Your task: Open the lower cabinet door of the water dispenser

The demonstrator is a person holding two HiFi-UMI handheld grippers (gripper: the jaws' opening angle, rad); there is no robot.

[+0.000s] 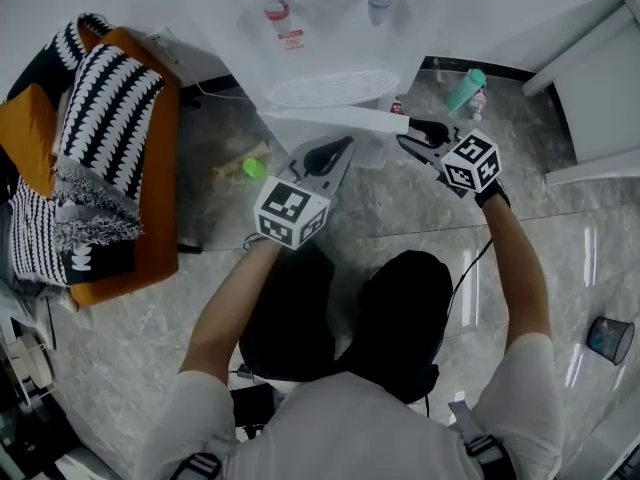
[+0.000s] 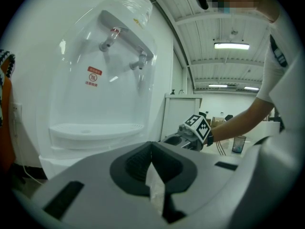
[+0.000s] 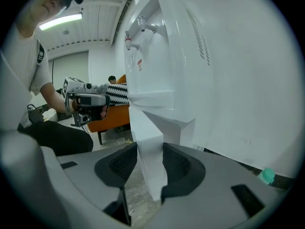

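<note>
The white water dispenser point(image 1: 320, 38) stands against the wall, its taps and drip tray point(image 1: 335, 88) facing me. Its lower cabinet door point(image 1: 330, 118) is swung out from the body, a white panel seen edge-on. My right gripper point(image 1: 425, 133) is shut on the door's free edge; in the right gripper view the door point(image 3: 150, 142) sits between both pads of the gripper point(image 3: 150, 163). My left gripper point(image 1: 335, 153) hovers just in front of the door, apart from it. Its jaws point(image 2: 151, 149) are shut with nothing held, pointing at the dispenser point(image 2: 100, 94).
An orange chair point(image 1: 150, 218) with a black-and-white blanket point(image 1: 100, 138) stands left of the dispenser. A green ball point(image 1: 254, 168) lies on the floor by the base, a teal bottle point(image 1: 465, 90) at the right. A white cabinet point(image 1: 600, 98) is further right, a dark cup point(image 1: 608, 338) on the floor.
</note>
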